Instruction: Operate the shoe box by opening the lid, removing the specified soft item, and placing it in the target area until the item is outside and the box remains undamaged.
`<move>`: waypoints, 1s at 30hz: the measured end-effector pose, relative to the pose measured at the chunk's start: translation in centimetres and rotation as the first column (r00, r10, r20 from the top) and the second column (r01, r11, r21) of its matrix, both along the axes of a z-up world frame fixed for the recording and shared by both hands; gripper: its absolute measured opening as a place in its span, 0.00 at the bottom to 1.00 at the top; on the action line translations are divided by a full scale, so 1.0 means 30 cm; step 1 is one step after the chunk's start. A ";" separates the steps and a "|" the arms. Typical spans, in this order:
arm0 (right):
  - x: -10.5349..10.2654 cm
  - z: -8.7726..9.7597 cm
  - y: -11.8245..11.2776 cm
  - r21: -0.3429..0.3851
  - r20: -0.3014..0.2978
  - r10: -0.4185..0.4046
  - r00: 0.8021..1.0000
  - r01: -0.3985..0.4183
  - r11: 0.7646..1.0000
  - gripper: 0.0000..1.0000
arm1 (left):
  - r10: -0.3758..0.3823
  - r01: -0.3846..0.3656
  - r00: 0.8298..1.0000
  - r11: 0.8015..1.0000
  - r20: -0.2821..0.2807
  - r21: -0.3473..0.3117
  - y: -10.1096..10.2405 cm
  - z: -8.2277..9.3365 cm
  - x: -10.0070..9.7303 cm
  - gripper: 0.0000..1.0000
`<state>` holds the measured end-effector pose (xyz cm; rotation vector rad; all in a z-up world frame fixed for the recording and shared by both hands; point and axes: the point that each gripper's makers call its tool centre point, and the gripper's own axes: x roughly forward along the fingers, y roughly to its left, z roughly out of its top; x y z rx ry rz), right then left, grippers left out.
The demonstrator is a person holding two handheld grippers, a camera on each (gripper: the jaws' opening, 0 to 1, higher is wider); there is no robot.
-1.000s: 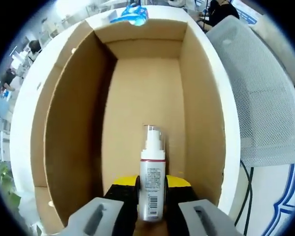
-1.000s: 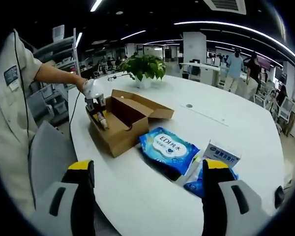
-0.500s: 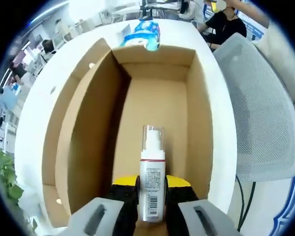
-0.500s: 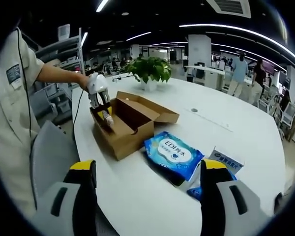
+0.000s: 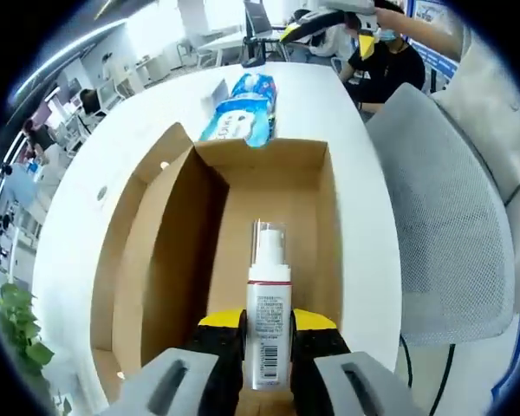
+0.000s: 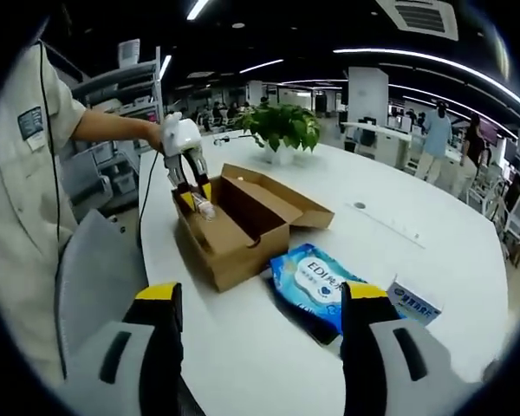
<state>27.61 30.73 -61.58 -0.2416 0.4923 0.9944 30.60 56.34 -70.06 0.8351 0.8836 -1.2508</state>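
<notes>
We note the left gripper [image 5: 266, 334] with its jaws closed on a white spray bottle [image 5: 267, 322], label facing the camera, clear cap pointing away; in the left gripper view the bottle hangs over the open cardboard shoe box [image 5: 147, 260], whose brown floor lies bare beneath it; whether the bottle's base is clear of the box rim we cannot tell; the lid flap [image 6: 288, 198] is folded outward on the far side in the right gripper view; the box rests on a white round tabletop [image 6: 416, 260]; beyond the box's far wall lies a blue wet-wipes pack [image 5: 240, 110], just beside the box; in the right gripper view a small blue-and-white carton [image 6: 413, 300] sits next to that pack; the right gripper [image 6: 260, 334] hovers well apart from the box, jaws spread wide with nothing between them; a grey mesh chair [image 5: 455, 217] stands beside the tabletop; a potted plant [image 6: 282, 130] stands at the tabletop's far side.
</notes>
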 end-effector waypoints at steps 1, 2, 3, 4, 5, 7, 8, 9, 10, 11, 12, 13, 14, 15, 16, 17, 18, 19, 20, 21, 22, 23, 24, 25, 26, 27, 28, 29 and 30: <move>-0.001 0.002 0.007 0.000 0.003 0.005 1.000 -0.005 1.000 0.64 | -0.004 0.004 1.000 1.000 0.005 -0.014 -0.012 0.011 -0.001 0.18; -0.004 0.003 0.019 0.001 0.002 0.016 1.000 -0.016 1.000 0.63 | -0.008 0.009 1.000 1.000 0.010 -0.029 -0.026 0.022 -0.002 0.18; -0.005 0.003 0.025 0.002 0.004 0.022 1.000 -0.022 1.000 0.62 | -0.012 0.013 1.000 0.999 0.011 -0.038 -0.034 0.028 -0.002 0.18; -0.006 0.004 0.032 0.002 0.006 0.027 1.000 -0.027 1.000 0.61 | -0.015 0.016 1.000 0.999 0.008 -0.050 -0.047 0.038 -0.008 0.18; -0.007 0.005 0.041 0.003 0.008 0.035 0.999 -0.035 0.999 0.59 | -0.019 0.020 1.000 0.998 0.011 -0.059 -0.057 0.046 -0.011 0.18; -0.011 0.008 0.058 0.010 0.007 0.050 0.999 -0.050 0.999 0.56 | -0.034 0.034 0.999 0.996 0.010 -0.081 -0.083 0.062 -0.022 0.18; -0.013 0.009 0.065 0.012 0.007 0.055 0.998 -0.055 0.998 0.53 | -0.038 0.038 0.999 0.995 0.009 -0.088 -0.093 0.068 -0.027 0.18; -0.014 0.009 0.071 0.013 0.007 0.060 0.998 -0.060 0.998 0.52 | -0.043 0.044 0.999 0.995 0.009 -0.094 -0.102 0.073 -0.031 0.18; -0.016 0.009 0.078 0.014 0.008 0.066 0.998 -0.066 0.998 0.51 | -0.048 0.049 0.999 0.994 0.013 -0.099 -0.110 0.078 -0.034 0.18; -0.018 0.009 0.088 0.015 0.009 0.074 0.997 -0.074 0.997 0.50 | -0.057 0.058 0.998 0.992 0.013 -0.109 -0.124 0.086 -0.039 0.18; -0.022 0.009 0.099 0.019 0.007 0.083 0.997 -0.083 0.996 0.49 | -0.060 0.061 0.998 0.991 0.015 -0.115 -0.132 0.090 -0.041 0.18; -0.023 0.008 0.105 0.020 0.007 0.086 0.996 -0.087 0.996 0.47 | -0.067 0.068 0.998 0.990 0.014 -0.123 -0.145 0.096 -0.046 0.18; -0.024 0.007 0.111 0.021 0.006 0.090 0.996 -0.090 0.996 0.46 | -0.072 0.073 0.997 0.989 0.017 -0.126 -0.152 0.099 -0.049 0.18; -0.027 0.006 0.122 0.022 0.006 0.097 0.995 -0.097 0.995 0.45 | -0.079 0.081 0.997 0.989 0.019 -0.127 -0.165 0.105 -0.057 0.18; -0.029 0.006 0.129 0.024 0.008 0.102 0.995 -0.102 0.994 0.44 | -0.081 0.083 0.997 0.988 0.022 -0.130 -0.173 0.108 -0.059 0.18; -0.033 0.006 0.140 0.027 0.012 0.112 0.994 -0.112 0.993 0.42 | -0.084 0.086 0.996 0.987 0.021 -0.139 -0.185 0.114 -0.065 0.18; -0.036 0.006 0.151 0.028 0.016 0.121 0.993 -0.121 0.992 0.42 | -0.085 0.087 0.996 0.986 0.020 -0.142 -0.189 0.116 -0.066 0.18; -0.037 0.006 0.158 0.030 0.019 0.126 0.992 -0.126 0.992 0.41 | -0.094 0.096 0.995 0.984 0.024 -0.149 -0.204 0.122 -0.074 0.18; -0.038 0.006 0.166 0.030 0.020 0.130 0.991 -0.131 0.991 0.40 | -0.095 0.098 0.995 0.984 0.025 -0.151 -0.207 0.123 -0.075 0.18; -0.040 0.005 0.177 0.031 0.023 0.138 0.990 -0.139 0.990 0.40 | -0.097 0.099 0.995 0.983 0.023 -0.157 -0.220 0.128 -0.081 0.18; -0.041 0.004 0.184 0.031 0.022 0.144 0.989 -0.145 0.989 0.39 | -0.099 0.101 0.995 0.982 0.021 -0.159 -0.226 0.130 -0.084 0.18; -0.043 0.003 0.196 0.032 0.024 0.153 0.988 -0.154 0.988 0.39 | -0.102 0.104 0.995 0.981 0.021 -0.162 -0.234 0.133 -0.088 0.18; -0.044 0.002 0.203 0.033 0.025 0.159 0.987 -0.160 0.987 0.39 | -0.112 0.114 0.993 0.979 0.022 -0.169 -0.244 0.135 -0.091 0.18; -0.048 0.001 0.213 0.033 0.024 0.169 0.985 -0.170 0.985 0.38 | -0.116 0.118 0.993 0.978 0.022 -0.173 -0.251 0.137 -0.094 0.18; -0.051 0.001 0.217 0.032 0.024 0.176 0.984 -0.176 0.984 0.37 | -0.118 0.120 0.993 0.977 0.022 -0.175 -0.255 0.139 -0.096 0.18; -0.054 -0.003 0.232 0.024 0.027 0.189 0.982 -0.190 0.982 0.37 | -0.127 0.129 0.992 0.974 0.023 -0.186 -0.275 0.147 -0.106 0.18; -0.054 -0.004 0.236 0.023 0.029 0.192 0.981 -0.192 0.981 0.38 | -0.129 0.131 0.991 0.973 0.023 -0.188 -0.279 0.148 -0.108 0.18; -0.056 -0.004 0.251 0.024 0.032 0.203 0.979 -0.204 0.979 0.38 | -0.137 0.139 0.990 0.970 0.022 -0.199 -0.295 0.154 -0.116 0.18; -0.060 -0.004 0.258 0.026 0.029 0.211 0.977 -0.212 0.977 0.37 | -0.142 0.144 0.990 0.968 0.023 -0.205 -0.307 0.157 -0.121 0.18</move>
